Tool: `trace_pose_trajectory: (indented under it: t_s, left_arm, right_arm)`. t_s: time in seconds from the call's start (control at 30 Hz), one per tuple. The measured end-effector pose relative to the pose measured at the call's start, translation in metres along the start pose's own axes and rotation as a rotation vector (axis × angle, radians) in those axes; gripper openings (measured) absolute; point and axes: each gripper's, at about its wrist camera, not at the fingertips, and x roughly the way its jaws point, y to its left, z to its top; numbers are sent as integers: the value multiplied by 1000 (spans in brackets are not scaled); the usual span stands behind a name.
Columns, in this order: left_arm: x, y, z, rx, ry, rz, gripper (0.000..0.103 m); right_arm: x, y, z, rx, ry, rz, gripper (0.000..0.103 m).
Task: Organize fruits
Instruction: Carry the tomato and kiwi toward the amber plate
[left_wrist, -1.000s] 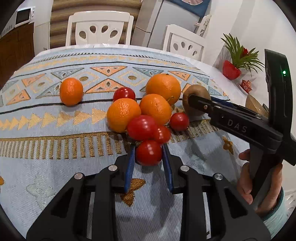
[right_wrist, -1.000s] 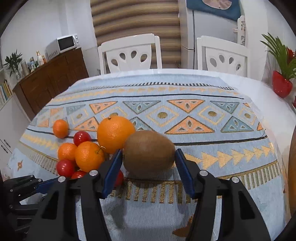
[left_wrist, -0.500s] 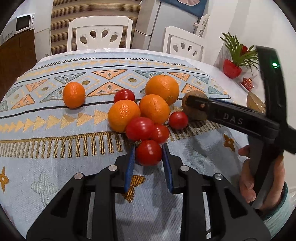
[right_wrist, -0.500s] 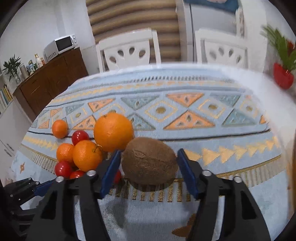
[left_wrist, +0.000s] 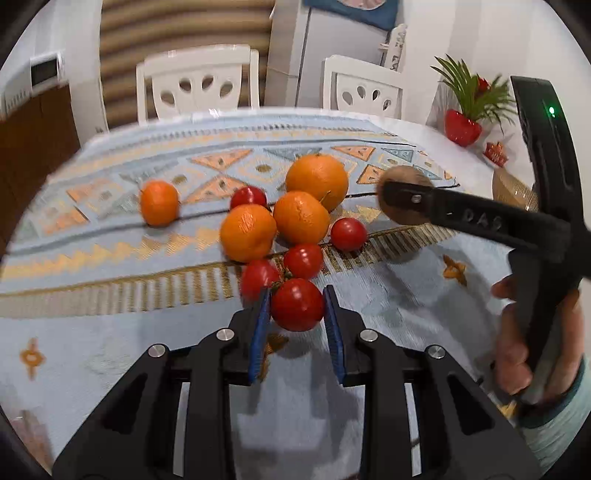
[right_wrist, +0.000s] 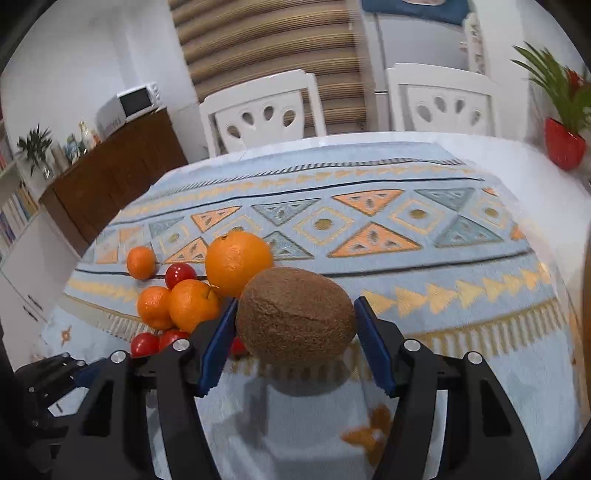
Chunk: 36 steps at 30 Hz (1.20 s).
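My left gripper (left_wrist: 296, 308) is shut on a red tomato (left_wrist: 297, 304), held above the patterned cloth just in front of the fruit pile. Behind it lie more tomatoes (left_wrist: 303, 260) and several oranges (left_wrist: 301, 218), with one small orange (left_wrist: 159, 202) apart at the left. My right gripper (right_wrist: 295, 321) is shut on a brown kiwi (right_wrist: 295, 315), lifted off the cloth to the right of the pile. That kiwi (left_wrist: 406, 177) shows in the left wrist view behind the right gripper's finger. The large orange (right_wrist: 238, 262) sits just left of the kiwi.
A blue patterned tablecloth (right_wrist: 406, 229) covers the table. Two white chairs (right_wrist: 266, 110) stand at the far side. A red pot with a plant (left_wrist: 463, 125) and a woven bowl (left_wrist: 513, 188) are at the right edge. A hand (left_wrist: 517, 354) grips the right tool's handle.
Both grippers have risen with their fruit. The tomato has come up and away from the pile, and the kiwi has lifted off the cloth.
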Motion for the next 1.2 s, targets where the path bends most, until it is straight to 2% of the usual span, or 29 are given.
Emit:
trace_pose_trajectory:
  t_s: [0.2,0.43,0.6,0.7,0.83,0.93,1.07,1.2]
  left_arm:
    - [-37,-23,16,49,-72,-28,28]
    - [-67,-51,39,36,-137,-124,27]
    - [-81,-94,64,95,-187,-190,27]
    - [-81,-136,80,144,-196,-281,28]
    - [-67,-199,99,201,-177,-416,28]
    - [-48,-242,105,248,-137,-484,28]
    - [-17,-291,100,286,-64,-550,28]
    - [15,-326,89,319,10,-572,28]
  right_arm:
    - [-60,-40,-2,99,-75,2,62]
    - [-139,-93,-6,181,-186,-48,62]
    - [-200,-141,-13,262,-273,-150,62]
    - [-235,-171,-19,319,-309,-243,62]
    - [-263,-210,-29,404,-310,-343,62]
    - [-271,-240,-40,466,-290,-389,62]
    - [-265,-266,-54,512,-241,-422,62]
    - [-255,-282,-64,528,-187,-443,62]
